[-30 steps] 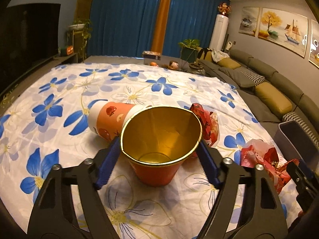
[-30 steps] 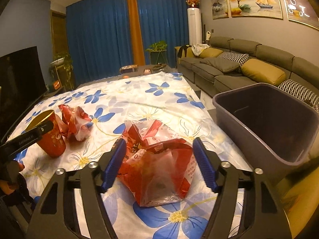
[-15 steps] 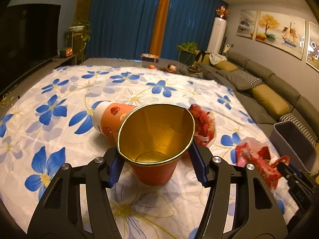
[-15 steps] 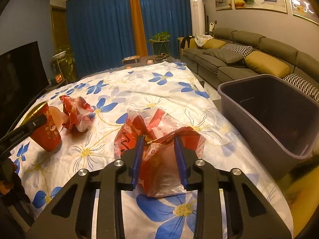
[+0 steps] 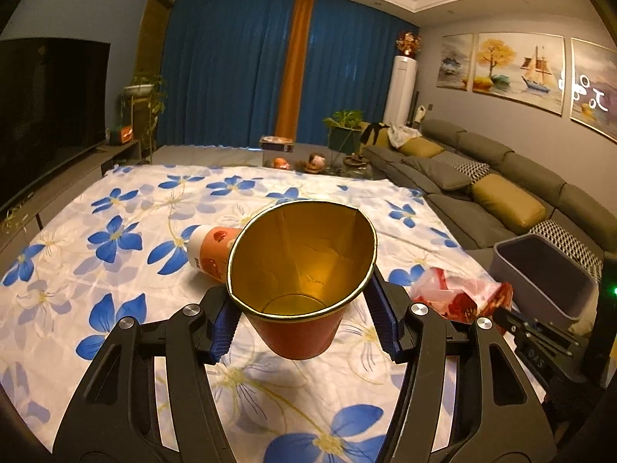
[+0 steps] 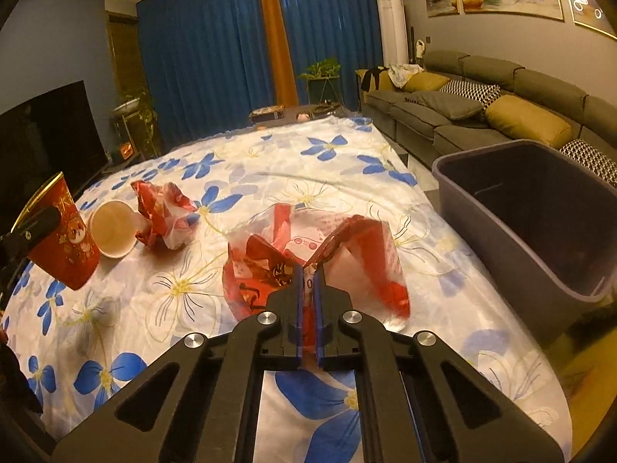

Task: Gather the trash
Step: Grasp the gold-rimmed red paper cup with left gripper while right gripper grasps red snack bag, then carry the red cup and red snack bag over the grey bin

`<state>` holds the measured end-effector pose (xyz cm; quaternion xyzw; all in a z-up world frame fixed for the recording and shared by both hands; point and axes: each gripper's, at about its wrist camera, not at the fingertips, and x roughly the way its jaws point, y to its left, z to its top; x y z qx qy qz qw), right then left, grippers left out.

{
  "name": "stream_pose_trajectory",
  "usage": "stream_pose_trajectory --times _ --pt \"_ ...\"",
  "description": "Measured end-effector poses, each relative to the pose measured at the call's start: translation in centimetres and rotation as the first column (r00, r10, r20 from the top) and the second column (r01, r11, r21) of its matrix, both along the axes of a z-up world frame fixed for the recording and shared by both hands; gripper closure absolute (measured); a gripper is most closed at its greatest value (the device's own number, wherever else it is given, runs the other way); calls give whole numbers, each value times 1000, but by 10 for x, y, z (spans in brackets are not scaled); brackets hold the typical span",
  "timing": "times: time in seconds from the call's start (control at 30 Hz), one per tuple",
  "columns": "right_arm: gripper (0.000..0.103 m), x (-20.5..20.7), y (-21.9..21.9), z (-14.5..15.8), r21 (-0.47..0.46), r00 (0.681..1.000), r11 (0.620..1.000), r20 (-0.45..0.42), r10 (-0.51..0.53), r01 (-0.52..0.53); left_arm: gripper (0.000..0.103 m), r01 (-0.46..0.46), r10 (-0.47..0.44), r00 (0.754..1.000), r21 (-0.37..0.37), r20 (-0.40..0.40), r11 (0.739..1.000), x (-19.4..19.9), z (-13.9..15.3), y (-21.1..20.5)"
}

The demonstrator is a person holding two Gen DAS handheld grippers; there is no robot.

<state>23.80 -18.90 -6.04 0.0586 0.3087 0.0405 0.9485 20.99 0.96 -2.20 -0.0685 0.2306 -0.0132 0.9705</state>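
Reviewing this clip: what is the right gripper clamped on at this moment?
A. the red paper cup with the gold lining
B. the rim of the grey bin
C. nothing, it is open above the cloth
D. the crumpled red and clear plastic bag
D: in the right wrist view the right gripper has its jaws nearly together, pinching the red and clear plastic bag; the red cup sits in the left gripper.

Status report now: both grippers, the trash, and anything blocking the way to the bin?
Left gripper shut on red cup, lifted. Right gripper shut on red bag. Bin open at right, path clear. White cup and wrapper wait on table.
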Motion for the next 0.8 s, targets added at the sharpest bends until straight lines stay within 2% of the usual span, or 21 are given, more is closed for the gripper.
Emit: stream_pose_trajectory --times 0.47,0.8 --pt "98 -55 -18 46 -1 986 1000 165 9 -9 45 57 -57 998 29 27 998 -35 11 -23" --pt "98 -83 -37 65 2 976 1000 216 -5 4 45 112 -114 993 56 36 992 -46 20 -56"
